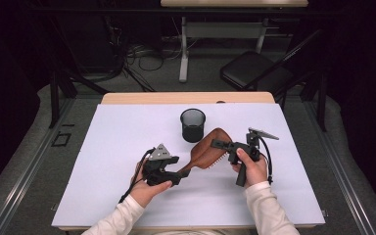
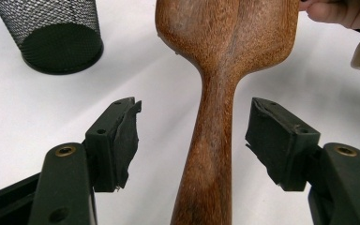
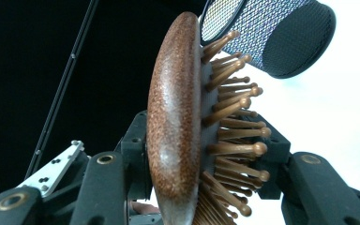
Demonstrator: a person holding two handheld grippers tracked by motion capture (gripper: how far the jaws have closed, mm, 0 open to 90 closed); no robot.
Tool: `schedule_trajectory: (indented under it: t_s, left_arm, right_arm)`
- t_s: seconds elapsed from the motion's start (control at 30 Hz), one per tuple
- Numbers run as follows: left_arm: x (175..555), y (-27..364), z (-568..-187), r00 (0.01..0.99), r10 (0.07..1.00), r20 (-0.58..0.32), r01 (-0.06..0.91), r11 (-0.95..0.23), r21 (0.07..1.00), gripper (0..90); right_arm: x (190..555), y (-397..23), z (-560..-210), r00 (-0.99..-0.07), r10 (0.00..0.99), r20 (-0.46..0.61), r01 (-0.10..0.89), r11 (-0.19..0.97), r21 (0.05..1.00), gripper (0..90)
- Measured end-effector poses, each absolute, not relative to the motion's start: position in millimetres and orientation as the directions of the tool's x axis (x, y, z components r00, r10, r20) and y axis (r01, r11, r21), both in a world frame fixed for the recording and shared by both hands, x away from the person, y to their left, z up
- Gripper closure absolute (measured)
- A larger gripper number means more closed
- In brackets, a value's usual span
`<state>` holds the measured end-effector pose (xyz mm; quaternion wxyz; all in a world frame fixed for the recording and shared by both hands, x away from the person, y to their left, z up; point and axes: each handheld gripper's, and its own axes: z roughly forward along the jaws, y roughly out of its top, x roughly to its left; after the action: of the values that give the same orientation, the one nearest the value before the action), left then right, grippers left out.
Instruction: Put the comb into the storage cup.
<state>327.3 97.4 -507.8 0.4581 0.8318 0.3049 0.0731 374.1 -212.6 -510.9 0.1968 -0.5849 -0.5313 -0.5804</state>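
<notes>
Wooden hairbrush (image 1: 208,149), brown, paddle-shaped, one item. Held clear of the white tabletop (image 1: 117,147), just in front of the black mesh cup (image 1: 193,125). In the high view its long axis runs on a slant: head up and toward the person's right, handle down and toward the left. The head is turned on edge, smooth wooden back toward the mesh cup, bristle face toward the person.

Right tool (image 1: 225,145), black, two jaws, carried in the person's right hand (image 1: 249,164). Clamped on the brush head: in the right gripper view one pad sits on the rounded wooden back, the other among the ball-tipped wooden bristles (image 3: 234,136). A grey three-cornered plate stands on top of it.

Left tool (image 1: 174,177), black, two jaws, carried in the left hand (image 1: 147,188). Jaws apart, one on each side of the brush handle; in the left gripper view a clear gap shows between each pad and the wood, so nothing is gripped. The handle runs straight up the middle of that view, widening into the head at the top.

Mesh cup: upright on the tabletop, open end up, well back from the person. White sleeves (image 1: 269,208) cover both forearms.
</notes>
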Motion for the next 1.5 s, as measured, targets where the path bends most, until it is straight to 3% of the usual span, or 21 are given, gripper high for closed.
schedule_trajectory:
  t_s: [0.23, 0.63, 1.23, 1.5]
  left_arm:
    - [332.0, 106.9, -498.0, 0.812, 0.564, -0.151, 0.416, -0.379, 0.826, 34.9]
    - [342.1, 127.7, -492.4, 0.752, 0.651, -0.099, 0.424, -0.363, 0.830, 34.9]
    - [354.1, 151.7, -491.0, 0.689, 0.709, -0.151, 0.468, -0.276, 0.840, 16.0]
    - [356.1, 159.2, -490.7, 0.690, 0.706, -0.158, 0.463, -0.263, 0.846, 15.9]
  right_arm:
    - [374.3, -215.3, -510.8, -0.230, 0.389, 0.892, 0.845, -0.374, 0.381, 50.5]
    - [374.7, -217.3, -510.7, -0.229, 0.388, 0.893, 0.837, -0.391, 0.384, 50.5]
    - [375.2, -222.6, -509.6, -0.222, 0.382, 0.897, 0.835, -0.400, 0.377, 50.4]
    - [375.3, -224.5, -509.0, -0.223, 0.385, 0.895, 0.828, -0.409, 0.382, 50.4]
